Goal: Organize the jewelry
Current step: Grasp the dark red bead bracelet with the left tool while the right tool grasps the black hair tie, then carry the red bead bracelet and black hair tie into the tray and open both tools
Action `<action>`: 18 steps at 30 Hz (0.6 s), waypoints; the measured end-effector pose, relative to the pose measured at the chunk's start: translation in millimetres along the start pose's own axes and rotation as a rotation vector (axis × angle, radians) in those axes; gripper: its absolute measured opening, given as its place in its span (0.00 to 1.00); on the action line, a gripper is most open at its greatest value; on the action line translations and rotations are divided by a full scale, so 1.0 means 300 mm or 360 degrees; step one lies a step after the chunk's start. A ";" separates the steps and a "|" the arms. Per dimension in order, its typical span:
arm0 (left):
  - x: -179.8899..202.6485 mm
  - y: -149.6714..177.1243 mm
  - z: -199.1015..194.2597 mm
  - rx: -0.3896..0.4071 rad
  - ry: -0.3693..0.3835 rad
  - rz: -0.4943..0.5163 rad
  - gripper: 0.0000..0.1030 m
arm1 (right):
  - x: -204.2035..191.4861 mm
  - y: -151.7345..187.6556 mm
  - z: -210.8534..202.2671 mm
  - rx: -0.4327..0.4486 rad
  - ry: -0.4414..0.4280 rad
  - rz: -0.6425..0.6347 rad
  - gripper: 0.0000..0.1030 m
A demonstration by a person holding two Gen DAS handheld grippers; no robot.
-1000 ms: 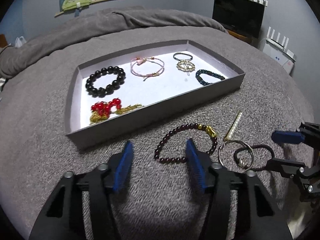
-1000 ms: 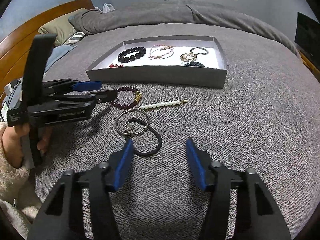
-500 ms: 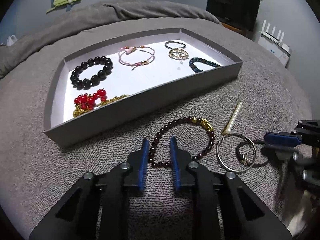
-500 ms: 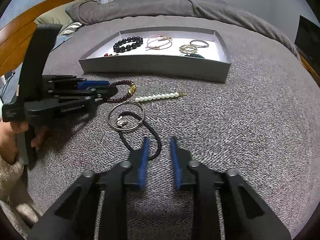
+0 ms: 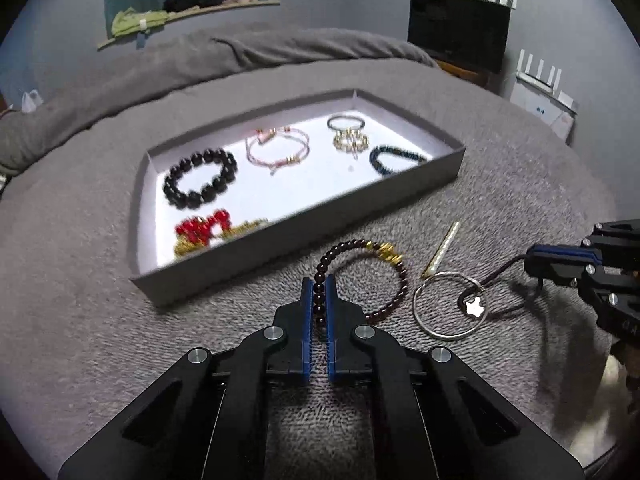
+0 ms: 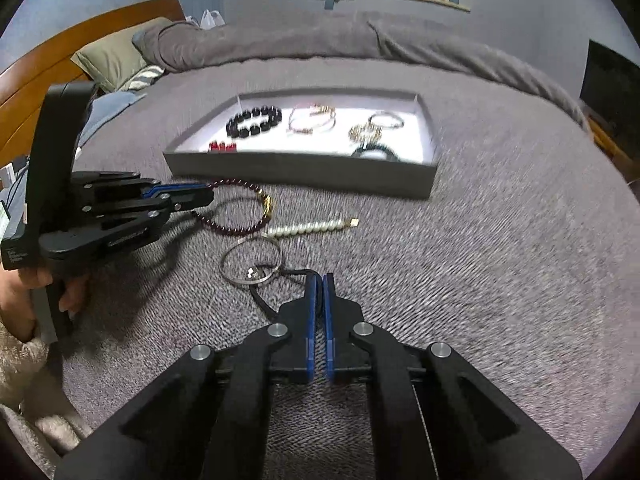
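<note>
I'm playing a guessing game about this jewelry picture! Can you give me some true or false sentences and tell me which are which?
1. The left tool is shut on the dark red bead bracelet. True.
2. The pearl strand is inside the gray tray. False: it lies on the blanket, outside the tray.
3. The right tool pinches the black cord. True.
4. The black bead bracelet lies on the blanket. False: it is in the tray.
5. The silver ring lies outside the tray. True.
</note>
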State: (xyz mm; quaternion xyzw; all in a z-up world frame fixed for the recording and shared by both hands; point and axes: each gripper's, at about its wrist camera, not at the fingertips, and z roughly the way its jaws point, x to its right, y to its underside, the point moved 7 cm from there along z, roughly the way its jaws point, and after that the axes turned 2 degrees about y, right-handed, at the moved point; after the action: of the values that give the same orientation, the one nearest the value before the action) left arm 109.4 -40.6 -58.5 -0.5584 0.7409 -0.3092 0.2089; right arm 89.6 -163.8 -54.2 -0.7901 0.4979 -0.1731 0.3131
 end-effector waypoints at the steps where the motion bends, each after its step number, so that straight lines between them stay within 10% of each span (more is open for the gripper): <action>1: -0.001 -0.006 -0.011 0.0013 -0.0002 0.0003 0.06 | 0.003 -0.010 -0.015 0.0019 0.0005 0.0002 0.03; 18: -0.073 -0.119 -0.236 0.0225 -0.0025 -0.0060 0.06 | 0.072 -0.214 -0.199 0.0305 0.0098 0.0029 0.03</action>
State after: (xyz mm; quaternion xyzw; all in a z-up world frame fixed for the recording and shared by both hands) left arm 94.4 -10.3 16.4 -0.5584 0.7049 -0.3603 0.2480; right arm 107.7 -182.8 32.2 -0.7463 0.4956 -0.2413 0.3731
